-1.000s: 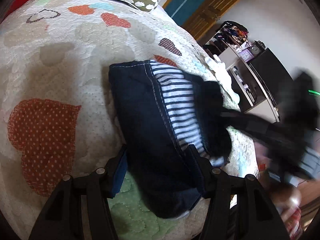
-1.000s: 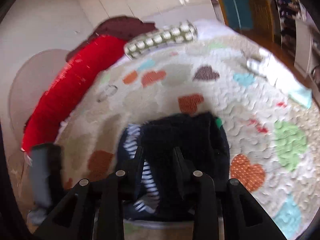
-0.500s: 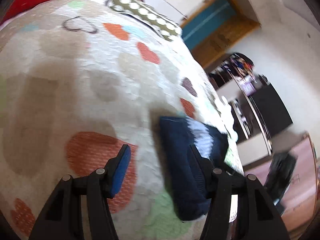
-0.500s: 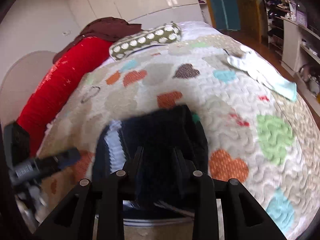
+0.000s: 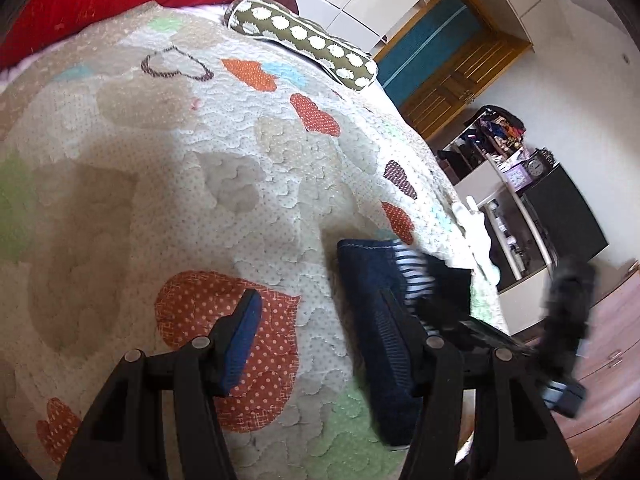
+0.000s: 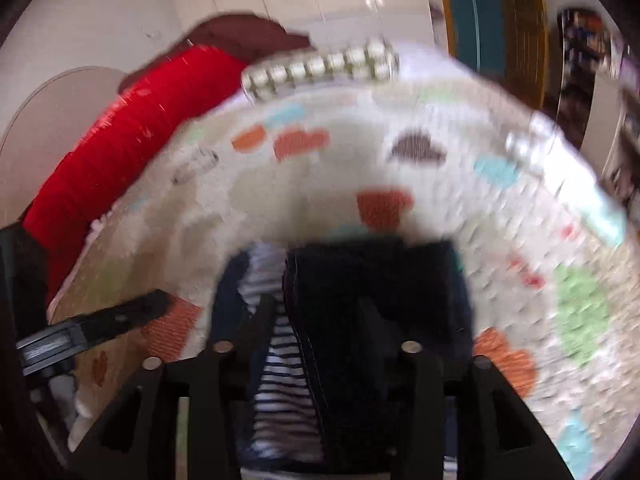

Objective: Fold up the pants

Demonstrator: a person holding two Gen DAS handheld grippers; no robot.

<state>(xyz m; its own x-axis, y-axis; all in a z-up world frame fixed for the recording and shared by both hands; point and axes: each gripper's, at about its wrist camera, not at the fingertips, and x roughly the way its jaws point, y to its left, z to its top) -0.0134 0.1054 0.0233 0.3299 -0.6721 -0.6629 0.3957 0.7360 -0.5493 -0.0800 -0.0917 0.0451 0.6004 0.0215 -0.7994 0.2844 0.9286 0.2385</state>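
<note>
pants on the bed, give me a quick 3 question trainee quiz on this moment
1. True or false: the left gripper is open, with only the quilt between its fingers.
2. The pants lie: A) spread flat at full length B) folded in a bundle C) on the floor
3. Fill in: the cloth showing at the bundle's edge has a ____ pattern.

Key: 1 true; 2 B; 3 striped
</note>
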